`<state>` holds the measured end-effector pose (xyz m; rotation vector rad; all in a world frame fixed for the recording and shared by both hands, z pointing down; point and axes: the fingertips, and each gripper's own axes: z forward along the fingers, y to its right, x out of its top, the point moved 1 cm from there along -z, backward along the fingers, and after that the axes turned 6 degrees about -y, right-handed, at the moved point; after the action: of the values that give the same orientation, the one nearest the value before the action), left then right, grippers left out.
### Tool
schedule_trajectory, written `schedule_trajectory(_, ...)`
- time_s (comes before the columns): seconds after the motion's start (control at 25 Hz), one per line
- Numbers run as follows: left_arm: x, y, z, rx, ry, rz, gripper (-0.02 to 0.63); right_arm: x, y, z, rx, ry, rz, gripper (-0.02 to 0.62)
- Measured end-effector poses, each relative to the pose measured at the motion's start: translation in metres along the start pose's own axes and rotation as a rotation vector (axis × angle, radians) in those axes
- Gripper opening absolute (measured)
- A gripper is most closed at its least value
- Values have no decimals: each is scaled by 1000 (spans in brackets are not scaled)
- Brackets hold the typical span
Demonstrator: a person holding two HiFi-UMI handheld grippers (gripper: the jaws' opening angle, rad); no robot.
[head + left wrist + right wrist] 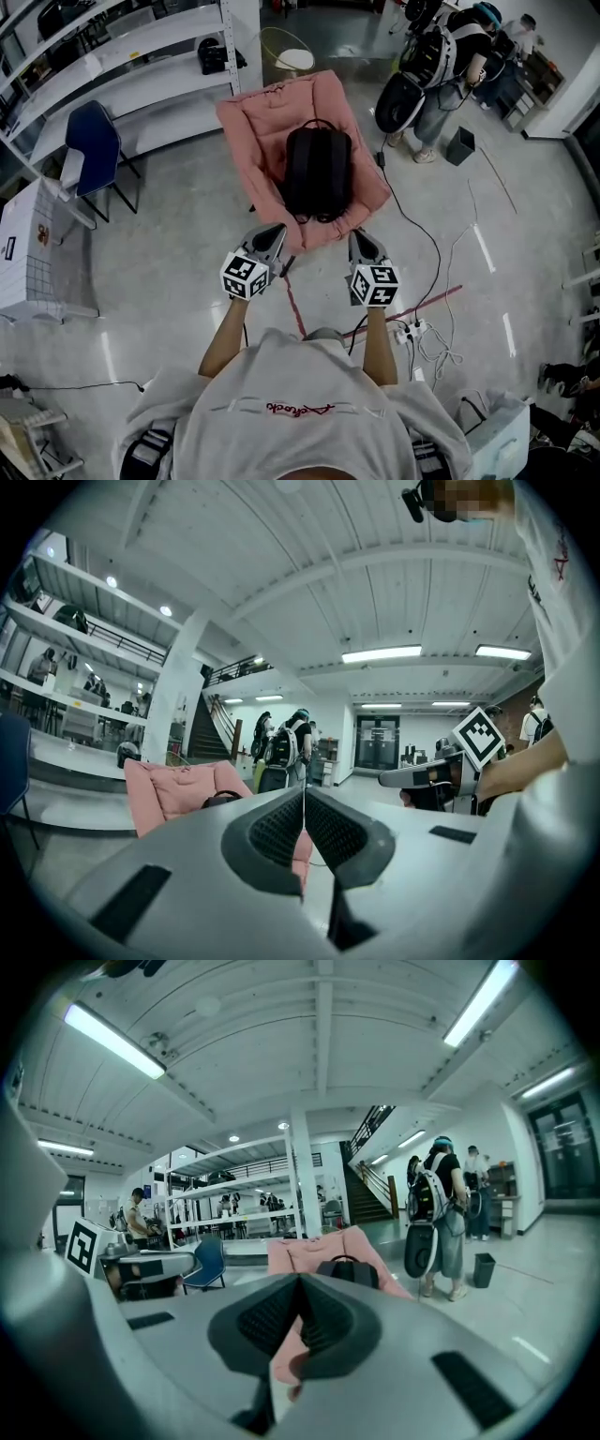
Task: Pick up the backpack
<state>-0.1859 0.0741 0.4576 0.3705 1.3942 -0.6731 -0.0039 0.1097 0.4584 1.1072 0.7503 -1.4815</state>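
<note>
Pink padding covers the chair (248,122) straight ahead of you, and the backpack (319,173) lies in the middle of it, leaning into the cushion. Your left gripper (274,232) and right gripper (360,236) hang near the chair's front edge, one on each side of the pack's lower end, both apart from it. Each gripper's jaws are pressed together with nothing between them.

Bare floor (178,272) lies open on your left as far as the blue chair (94,141) and the shelving (150,56). On your right a cable (427,239) snakes from beside the chair to a power strip (412,330) near you. A person (450,56) stands well beyond it.

The backpack is black and rounded, with a loop handle at its far end. Padded rims rise on both sides of it.
</note>
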Motion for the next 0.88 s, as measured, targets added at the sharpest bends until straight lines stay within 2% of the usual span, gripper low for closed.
schedule_trajectory(0.32, -12, 4, 5, -23, -36, -1, 14, -18, 10, -5, -30, -11, 49, 18)
schedule_trajectory(0.88, -22, -14, 40, -11, -64, -7, 14, -25, 29, 32, 1, -24, 87, 18)
